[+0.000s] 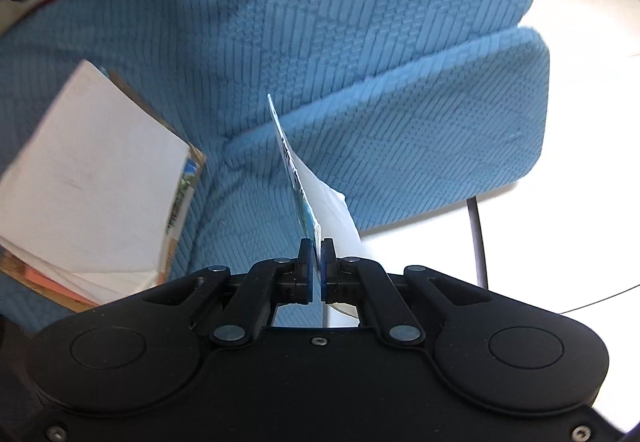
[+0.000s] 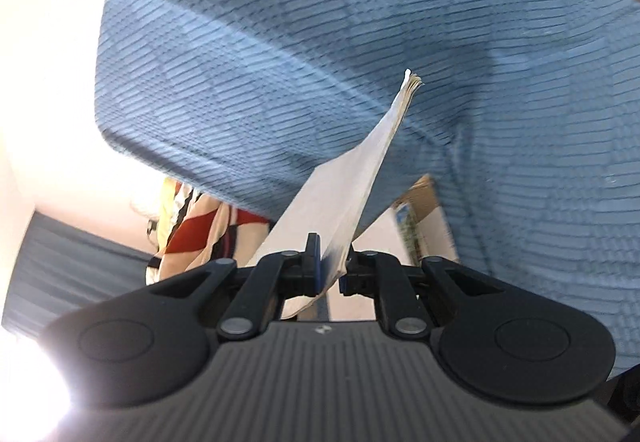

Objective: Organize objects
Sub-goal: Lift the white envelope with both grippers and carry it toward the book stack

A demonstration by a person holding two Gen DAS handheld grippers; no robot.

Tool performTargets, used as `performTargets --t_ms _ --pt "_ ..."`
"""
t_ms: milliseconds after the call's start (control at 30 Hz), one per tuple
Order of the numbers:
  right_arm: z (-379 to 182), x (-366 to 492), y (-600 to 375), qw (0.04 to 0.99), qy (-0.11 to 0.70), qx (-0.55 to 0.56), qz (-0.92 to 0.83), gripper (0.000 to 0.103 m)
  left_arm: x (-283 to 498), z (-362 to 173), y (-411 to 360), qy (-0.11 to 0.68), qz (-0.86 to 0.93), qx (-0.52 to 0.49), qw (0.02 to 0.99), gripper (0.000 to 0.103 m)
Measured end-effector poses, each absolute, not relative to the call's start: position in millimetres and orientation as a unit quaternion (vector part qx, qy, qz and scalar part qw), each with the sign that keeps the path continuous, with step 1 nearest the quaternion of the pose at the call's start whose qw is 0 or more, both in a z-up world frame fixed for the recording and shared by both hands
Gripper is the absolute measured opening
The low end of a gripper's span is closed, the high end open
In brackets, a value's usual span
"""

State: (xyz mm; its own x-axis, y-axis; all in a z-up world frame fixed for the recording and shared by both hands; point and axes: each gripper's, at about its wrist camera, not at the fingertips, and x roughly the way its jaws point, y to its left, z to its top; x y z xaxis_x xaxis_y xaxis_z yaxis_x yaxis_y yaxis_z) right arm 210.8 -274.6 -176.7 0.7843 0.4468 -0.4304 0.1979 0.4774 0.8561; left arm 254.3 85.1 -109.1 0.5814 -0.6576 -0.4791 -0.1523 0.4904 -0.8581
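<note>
left tool (image 1: 317,246): jaws basically shut, pads pinching a thin booklet (image 1: 298,169) edge-on, pointed fwd & a bit down
right tool (image 2: 332,254): jaws nearly closed, clamped on a thicker stack of pages (image 2: 348,181), tilted a bit down, rolled slightly
hands: not visible in either cam

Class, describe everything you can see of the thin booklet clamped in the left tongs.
The booklet is thin and paper-like, seen almost edge-on. Its left face carries blue printing with dark lettering; a plain white sheet fans out on its right. It stands upright, rising away from the left tongs, whose blue-padded jaws are shut on its lower corner. Nothing else touches it. Behind it lies the blue textured sofa; its far side stays hidden.
</note>
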Motion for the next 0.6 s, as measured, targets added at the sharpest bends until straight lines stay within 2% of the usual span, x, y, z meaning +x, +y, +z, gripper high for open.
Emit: performTargets --t_ms 300,600 --pt "-172.4 233.5 -218.9 0.802 0.362 0.462 0.113 0.012 236.9 -121.7 148.8 0.415 -0.132 -0.494 0.752 0.003" --pt "-196.7 257.2 -181.4 0.814 0.392 0.410 0.125 0.012 233.9 -154.4 162.0 0.424 -0.087 -0.448 0.782 0.004"
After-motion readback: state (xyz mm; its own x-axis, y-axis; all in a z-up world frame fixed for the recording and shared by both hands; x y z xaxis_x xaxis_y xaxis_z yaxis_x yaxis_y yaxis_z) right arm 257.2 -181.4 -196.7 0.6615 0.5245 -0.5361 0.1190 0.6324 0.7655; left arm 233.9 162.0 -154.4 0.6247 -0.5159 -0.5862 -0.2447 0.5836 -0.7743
